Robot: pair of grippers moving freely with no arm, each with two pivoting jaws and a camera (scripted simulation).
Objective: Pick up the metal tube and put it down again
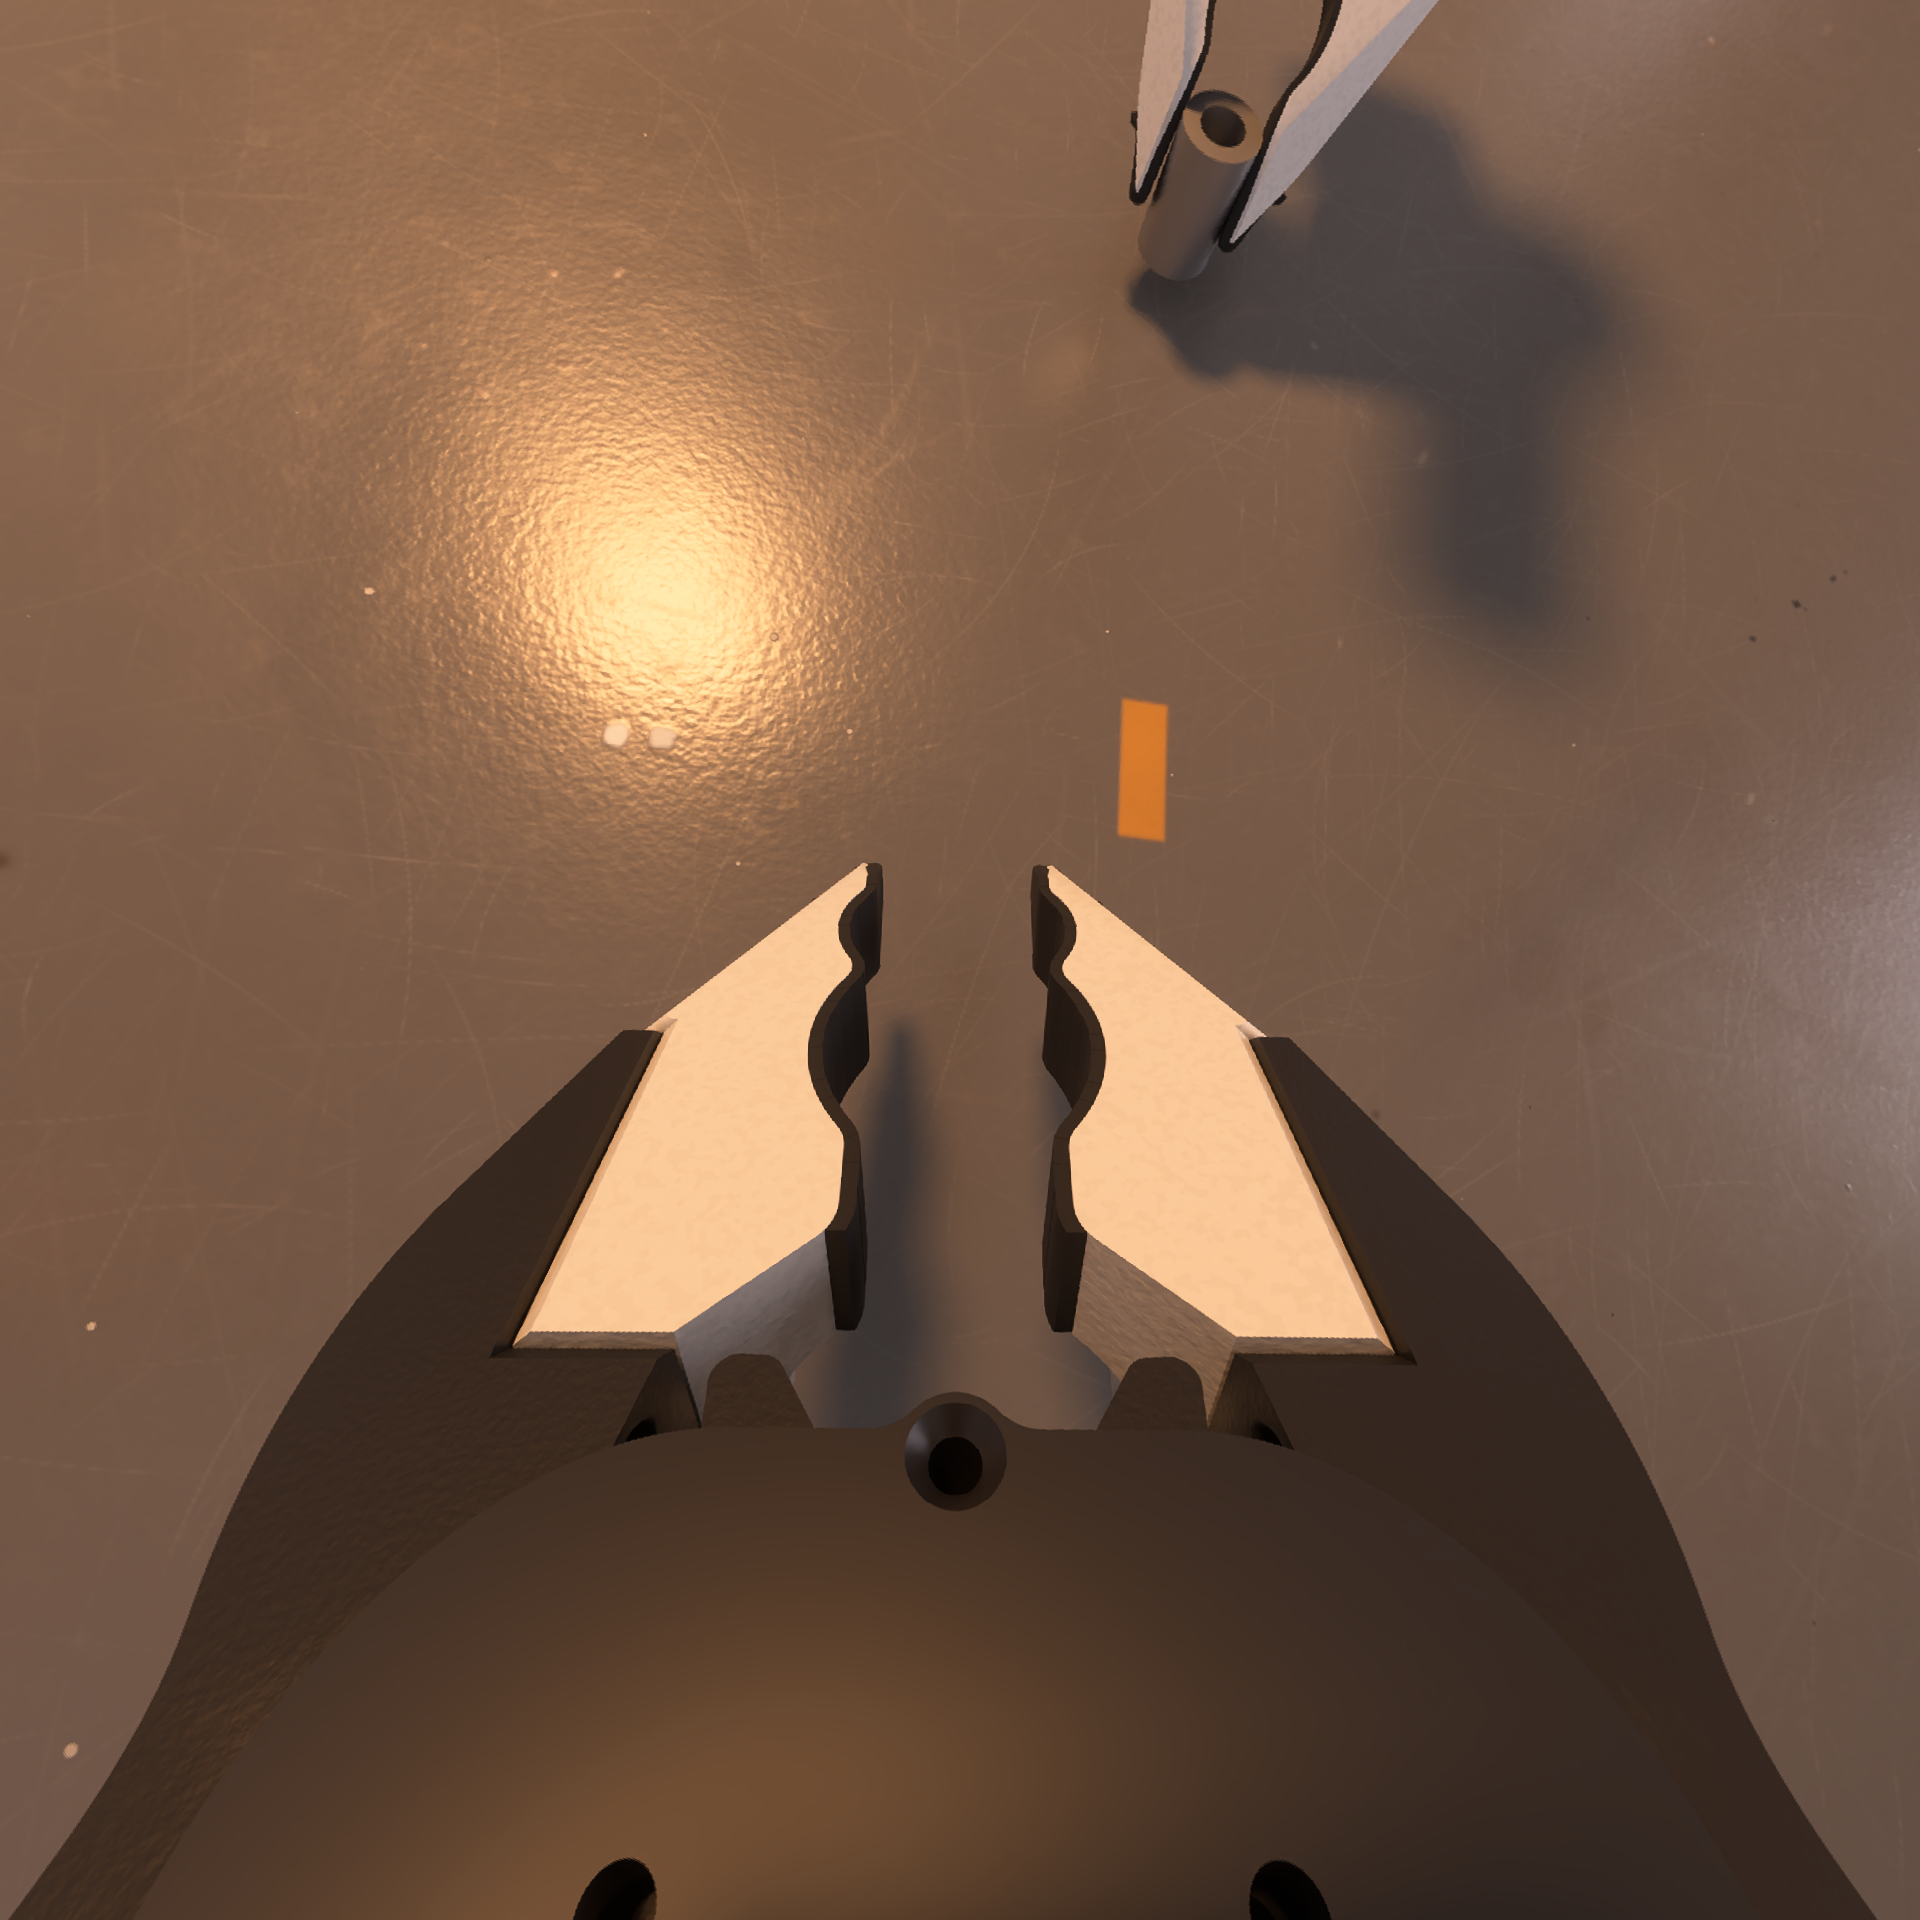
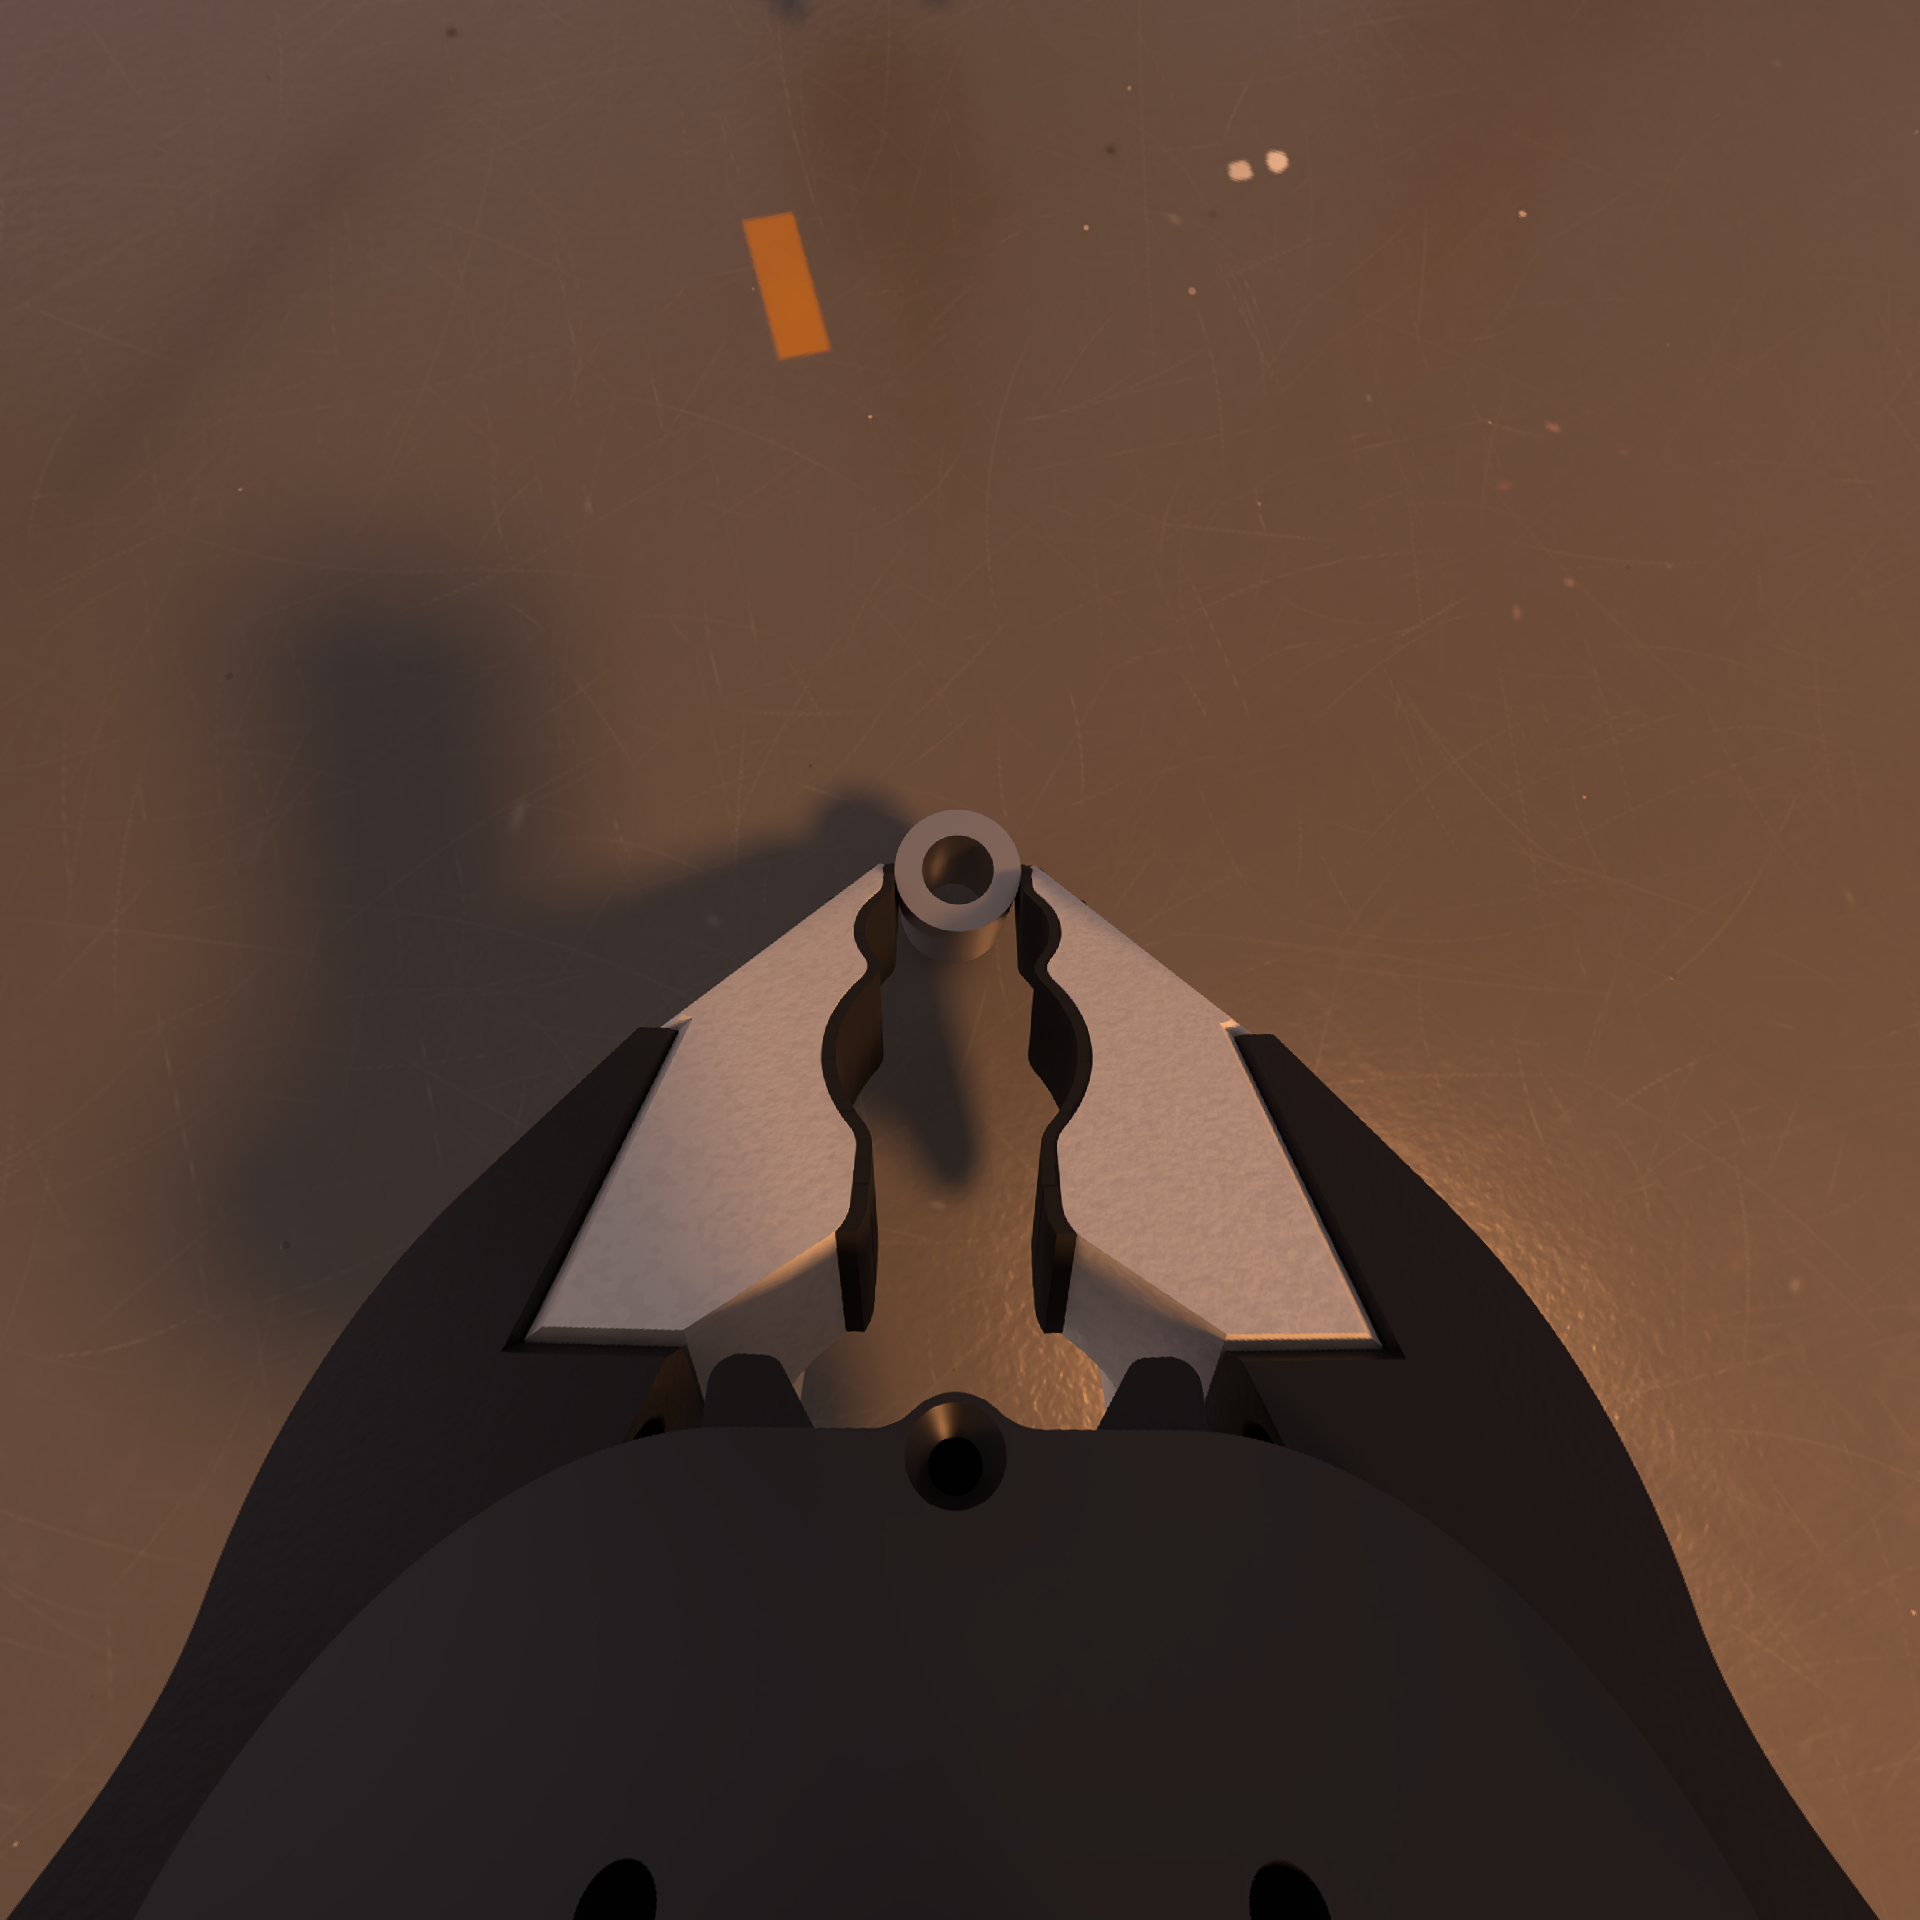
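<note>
Standing upright at upper right of the left wrist view, the metal tube (image 1: 1195, 187) is pinched by the right gripper (image 2: 957, 894). Whether it is lifted cannot be told; release remains. Left gripper (image 1: 956, 883) spread, empty.

We see the metal tube (image 2: 956, 883) as a short, grey, thick-walled cylinder with a round bore open at its top end. It stands upright, slightly tilted in the left wrist view (image 1: 1195, 197), its bottom end at the brown tabletop (image 1: 416, 312) over its own shadow; whether it touches, we cannot tell.
</note>
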